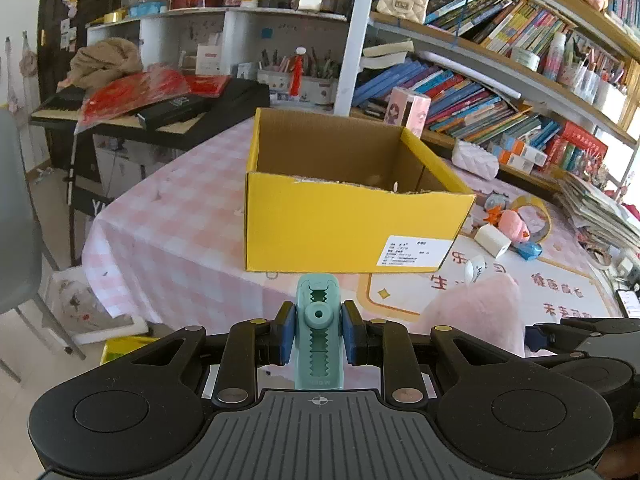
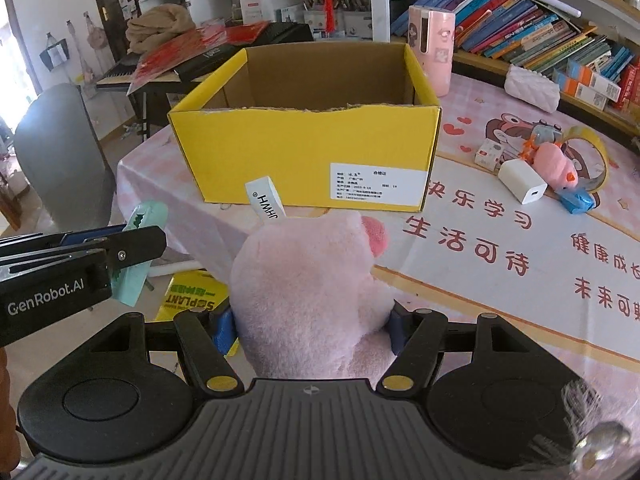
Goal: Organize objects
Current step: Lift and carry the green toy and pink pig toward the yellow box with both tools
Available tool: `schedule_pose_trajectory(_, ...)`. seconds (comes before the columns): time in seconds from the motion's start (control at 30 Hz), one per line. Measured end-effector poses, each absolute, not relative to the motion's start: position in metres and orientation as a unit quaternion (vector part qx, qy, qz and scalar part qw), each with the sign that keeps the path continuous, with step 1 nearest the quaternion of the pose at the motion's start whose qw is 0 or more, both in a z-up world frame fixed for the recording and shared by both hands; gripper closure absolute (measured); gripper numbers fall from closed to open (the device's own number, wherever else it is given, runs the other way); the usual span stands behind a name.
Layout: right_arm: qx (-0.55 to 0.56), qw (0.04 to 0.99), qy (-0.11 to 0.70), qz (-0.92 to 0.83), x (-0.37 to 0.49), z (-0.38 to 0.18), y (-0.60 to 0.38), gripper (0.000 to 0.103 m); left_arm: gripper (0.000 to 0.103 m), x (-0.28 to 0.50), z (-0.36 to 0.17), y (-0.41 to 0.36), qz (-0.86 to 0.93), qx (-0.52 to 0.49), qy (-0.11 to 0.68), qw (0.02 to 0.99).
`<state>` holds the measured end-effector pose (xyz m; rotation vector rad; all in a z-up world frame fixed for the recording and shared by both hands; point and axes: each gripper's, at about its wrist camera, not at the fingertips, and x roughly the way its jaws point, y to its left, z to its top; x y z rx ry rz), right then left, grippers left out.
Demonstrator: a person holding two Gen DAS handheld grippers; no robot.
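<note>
While my left gripper (image 1: 319, 336) clamps a teal plastic toothed clip (image 1: 319, 332), my right gripper (image 2: 310, 330) squeezes a fluffy pink plush pig (image 2: 308, 280). Both hang before 1 open yellow cardboard box (image 2: 304, 156).

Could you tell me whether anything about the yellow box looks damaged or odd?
Yes. The yellow box has a ragged, torn top edge along its near wall, with bare cardboard showing where a flap seems to have been ripped off. It stands upright on the table.
</note>
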<state>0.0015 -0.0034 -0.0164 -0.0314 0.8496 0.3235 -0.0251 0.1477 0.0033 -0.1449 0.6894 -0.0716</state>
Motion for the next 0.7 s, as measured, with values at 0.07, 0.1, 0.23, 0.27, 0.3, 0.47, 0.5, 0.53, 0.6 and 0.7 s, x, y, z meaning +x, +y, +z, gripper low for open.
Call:
schedule_pose_trajectory(0.07,-0.016,0.900,0.409,0.152,-0.0003,-0.0149,-0.0018,0.037,0.080,-0.0257,0.0043,0.1495,-0.039,-0.072,0.334,0.939)
schedule_pose_trajectory(0.1,-0.016,0.901,0.407,0.150,-0.0012,-0.0140,-0.0014,0.037,0.080,-0.0257,0.0044,0.1496,-0.040,-0.073,0.333,0.939)
schedule_pose_trajectory(0.23,-0.016,0.904,0.402,0.142,-0.0037,-0.0108,-0.0015,0.037,0.080,-0.0255,0.0059,0.1499,-0.049,-0.072,0.328,0.941)
schedule_pose_trajectory(0.27,-0.016,0.905,0.401,0.141,-0.0043,-0.0101,-0.0012,0.037,0.080,-0.0256,0.0064,0.1499,-0.051,-0.071,0.327,0.941)
schedule_pose_trajectory(0.3,-0.016,0.906,0.400,0.140,-0.0046,-0.0097,-0.0014,0.037,0.080,-0.0257,0.0068,0.1497,-0.052,-0.070,0.326,0.941)
schedule_pose_trajectory(0.47,-0.017,0.907,0.398,0.137,-0.0048,-0.0075,-0.0002,0.037,0.080,-0.0262,0.0090,0.1506,-0.058,-0.071,0.322,0.942)
schedule_pose_trajectory(0.5,-0.017,0.907,0.398,0.136,-0.0051,-0.0069,-0.0004,0.037,0.080,-0.0262,0.0089,0.1500,-0.059,-0.071,0.322,0.942)
schedule_pose_trajectory(0.53,-0.017,0.908,0.397,0.135,-0.0048,-0.0064,-0.0006,0.037,0.080,-0.0259,0.0088,0.1495,-0.061,-0.071,0.322,0.942)
schedule_pose_trajectory(0.6,-0.018,0.908,0.398,0.133,-0.0046,-0.0062,-0.0011,0.037,0.080,-0.0258,0.0083,0.1486,-0.063,-0.070,0.323,0.942)
schedule_pose_trajectory(0.7,-0.018,0.907,0.400,0.132,-0.0027,-0.0061,-0.0007,0.037,0.080,-0.0258,0.0086,0.1497,-0.062,-0.070,0.321,0.942)
